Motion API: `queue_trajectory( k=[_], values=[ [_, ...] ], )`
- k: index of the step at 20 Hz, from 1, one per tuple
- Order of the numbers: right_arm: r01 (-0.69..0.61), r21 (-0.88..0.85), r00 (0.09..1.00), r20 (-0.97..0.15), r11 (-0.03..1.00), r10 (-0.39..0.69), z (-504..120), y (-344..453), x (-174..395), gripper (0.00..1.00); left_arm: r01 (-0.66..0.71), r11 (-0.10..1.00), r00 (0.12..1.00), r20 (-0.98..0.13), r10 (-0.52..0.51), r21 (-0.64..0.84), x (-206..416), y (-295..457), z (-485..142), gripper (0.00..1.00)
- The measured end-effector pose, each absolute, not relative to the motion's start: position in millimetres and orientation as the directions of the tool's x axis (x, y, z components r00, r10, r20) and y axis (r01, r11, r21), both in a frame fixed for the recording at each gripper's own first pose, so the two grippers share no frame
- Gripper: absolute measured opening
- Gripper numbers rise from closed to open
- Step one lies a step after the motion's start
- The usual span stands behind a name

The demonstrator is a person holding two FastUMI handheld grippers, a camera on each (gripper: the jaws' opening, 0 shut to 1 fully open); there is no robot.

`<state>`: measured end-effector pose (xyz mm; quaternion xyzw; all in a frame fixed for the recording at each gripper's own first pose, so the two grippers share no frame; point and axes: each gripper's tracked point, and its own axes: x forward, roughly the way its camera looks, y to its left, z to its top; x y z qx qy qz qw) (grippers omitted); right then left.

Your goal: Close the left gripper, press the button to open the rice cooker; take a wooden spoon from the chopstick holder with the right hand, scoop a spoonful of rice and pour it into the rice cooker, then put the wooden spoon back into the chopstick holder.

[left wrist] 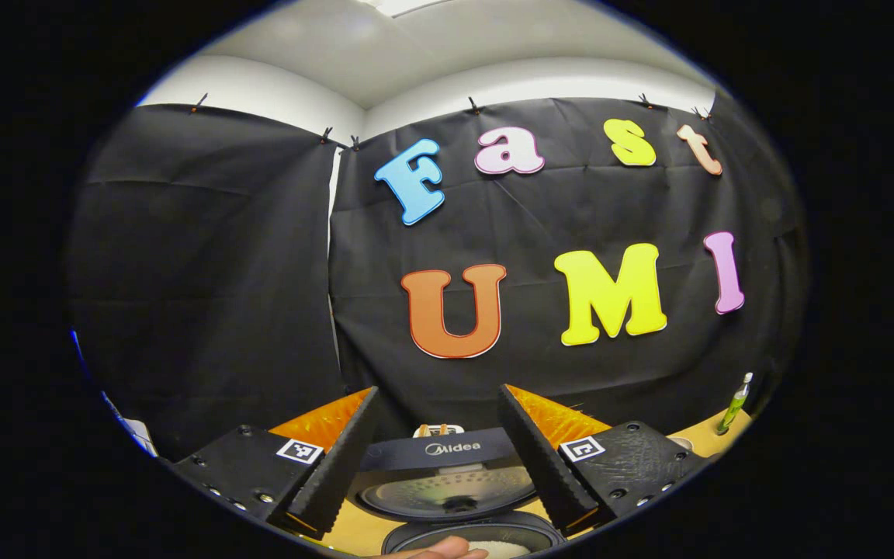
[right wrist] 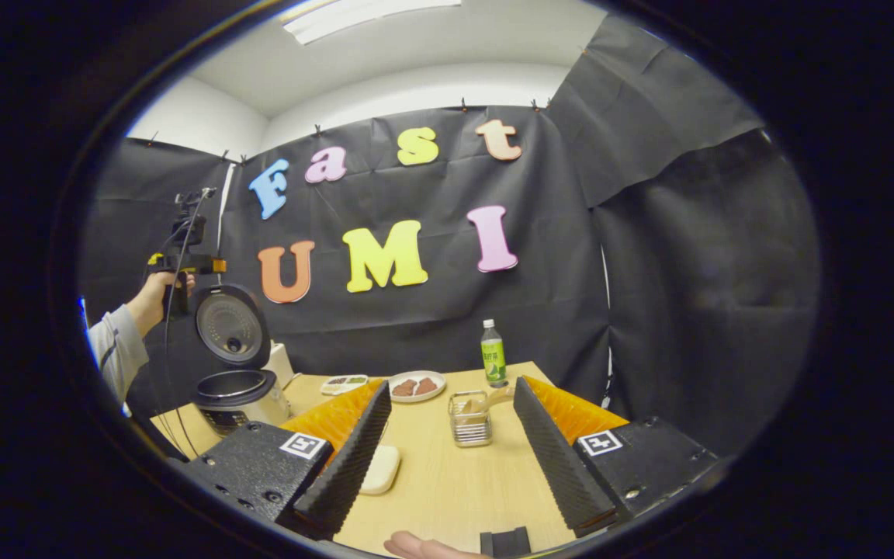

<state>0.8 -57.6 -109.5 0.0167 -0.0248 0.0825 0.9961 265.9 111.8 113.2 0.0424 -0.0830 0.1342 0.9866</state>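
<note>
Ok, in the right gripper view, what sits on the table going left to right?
Rice cooker with its lid up → small snack tray → plate → chopstick holder → green bottle.

Grey sleeve (right wrist: 113, 349), ridged fingers (right wrist: 346, 466), square markers (right wrist: 305, 445)

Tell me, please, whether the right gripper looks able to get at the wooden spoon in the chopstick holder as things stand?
Probably yes. The right gripper is open and points at the chopstick holder, with bare table between them. The wooden spoon leans out over the rim toward the green bottle, which stands farther back.
</note>
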Motion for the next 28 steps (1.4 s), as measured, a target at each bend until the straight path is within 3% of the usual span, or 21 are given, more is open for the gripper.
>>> queue_trajectory(
  k=[3,4,5,6,9,10,11,12,18,28],
  values=[
    [-0.156,0.024,0.986,0.066,0.987,0.154,-110,-59,1,1.0,-0.303,0.952,0.944,0.153,0.293,0.042,292,125,103,0.95],
    [-0.17,0.034,0.983,0.073,0.985,0.167,-107,-54,0,1.0,-0.305,0.952,0.944,0.143,0.297,0.038,298,128,100,0.9],
    [-0.187,0.042,0.98,0.08,0.981,0.184,-107,-48,-1,0.99,-0.302,0.952,0.947,0.127,0.295,0.041,306,129,94,0.95],
    [-0.203,0.043,0.977,0.083,0.978,0.199,-107,-42,-1,1.0,-0.291,0.956,0.952,0.109,0.285,0.044,311,130,85,0.9],
    [-0.218,0.042,0.973,0.089,0.975,0.213,-110,-35,0,1.0,-0.201,0.977,0.969,0.131,0.209,-0.072,311,127,85,1.0],
    [-0.213,0.04,0.974,0.09,0.976,0.209,-109,-35,-1,0.99,-0.202,0.976,0.966,0.146,0.212,-0.079,310,131,86,0.93],
    [-0.203,0.038,0.976,0.085,0.979,0.199,-111,-36,0,0.99,-0.198,0.976,0.965,0.155,0.209,-0.085,309,130,84,0.99],
    [-0.192,0.036,0.979,0.082,0.981,0.189,-112,-36,-2,0.99,-0.197,0.977,0.965,0.16,0.208,-0.079,308,127,81,0.98],
    [-0.173,0.044,0.981,0.094,0.984,0.168,-105,-35,-22,1.0,-0.202,0.977,0.964,0.16,0.211,-0.071,276,113,75,1.0],
    [-0.223,-0.021,0.966,0.13,0.975,0.224,-87,-10,-61,1.0,-0.162,0.986,0.981,0.097,0.165,-0.041,223,85,37,0.98]
  ],
)
